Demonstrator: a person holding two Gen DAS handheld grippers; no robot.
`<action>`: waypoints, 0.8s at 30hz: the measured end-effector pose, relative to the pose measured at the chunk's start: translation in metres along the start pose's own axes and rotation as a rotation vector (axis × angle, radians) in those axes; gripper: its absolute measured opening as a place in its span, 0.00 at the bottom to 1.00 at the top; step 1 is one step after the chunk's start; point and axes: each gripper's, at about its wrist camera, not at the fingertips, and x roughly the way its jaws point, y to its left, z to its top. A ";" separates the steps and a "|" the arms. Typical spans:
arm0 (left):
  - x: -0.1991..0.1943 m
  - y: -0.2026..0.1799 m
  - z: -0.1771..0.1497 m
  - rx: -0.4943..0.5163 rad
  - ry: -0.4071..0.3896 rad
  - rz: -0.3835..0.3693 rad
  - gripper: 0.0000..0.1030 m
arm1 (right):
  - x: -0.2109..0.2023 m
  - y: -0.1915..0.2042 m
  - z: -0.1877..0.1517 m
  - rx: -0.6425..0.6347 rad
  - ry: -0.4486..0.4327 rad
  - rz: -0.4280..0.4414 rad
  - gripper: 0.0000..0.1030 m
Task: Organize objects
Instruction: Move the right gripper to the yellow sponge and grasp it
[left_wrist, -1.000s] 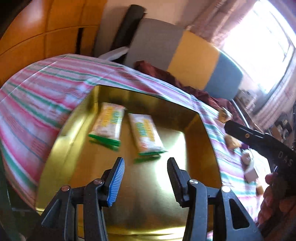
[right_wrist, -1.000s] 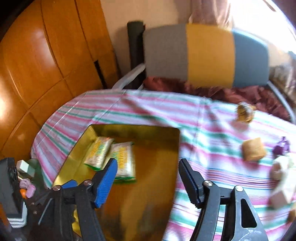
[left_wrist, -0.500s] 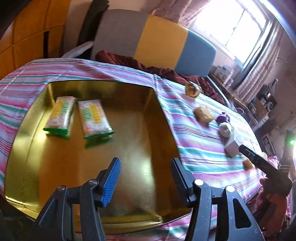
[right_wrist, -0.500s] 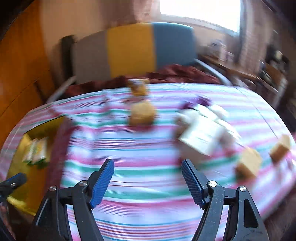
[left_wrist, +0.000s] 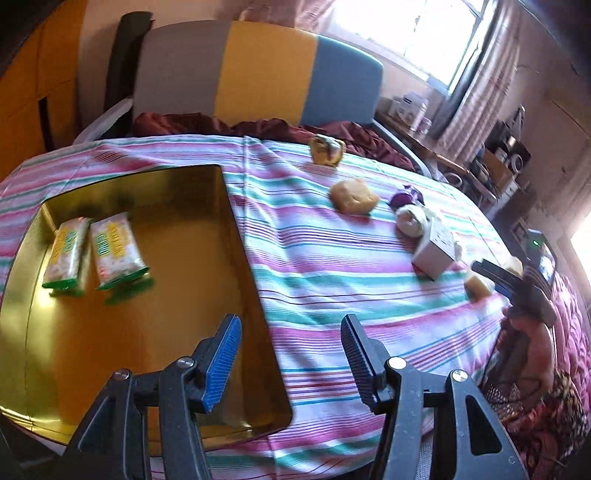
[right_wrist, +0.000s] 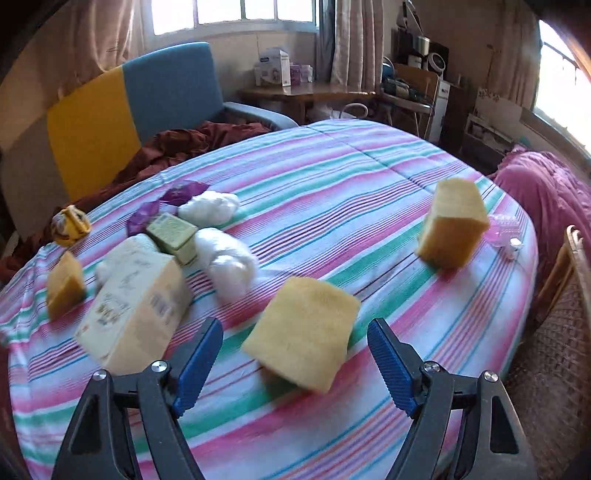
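A gold tin tray (left_wrist: 240, 206) on the striped tablecloth holds two green-edged snack packets (left_wrist: 114, 254). My left gripper (left_wrist: 291, 365) is open and empty above the tray's right rim. My right gripper (right_wrist: 295, 362) is open and empty, just short of a yellow sponge block (right_wrist: 303, 336) that lies in line with its gap. A second sponge block (right_wrist: 452, 229) stands farther right, a third (right_wrist: 64, 284) at the far left. A cream carton (right_wrist: 136, 302), a small green box (right_wrist: 171, 234) and white wads (right_wrist: 225, 262) lie left of the right gripper. The right gripper also shows in the left wrist view (left_wrist: 491, 273).
A purple wrapper (right_wrist: 181, 192) and a yellow-wrapped item (right_wrist: 70, 225) lie near the far edge. A pink clear object (right_wrist: 502, 229) sits by the table's right edge. A grey, yellow and blue chair (left_wrist: 258, 74) with a maroon cloth stands behind the table.
Both views have swung right. The left gripper moved from over the tray's middle to its right rim. The right gripper moved from the tray across to the sponge blocks.
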 end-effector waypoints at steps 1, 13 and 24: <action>0.001 -0.005 0.001 0.013 0.005 0.000 0.55 | 0.004 -0.001 0.000 0.001 0.005 0.003 0.79; 0.030 -0.067 0.007 0.163 0.068 -0.028 0.56 | 0.020 -0.012 -0.021 -0.002 -0.065 0.039 0.60; 0.087 -0.144 0.031 0.327 0.127 -0.096 0.64 | 0.023 -0.011 -0.030 -0.034 -0.105 0.058 0.61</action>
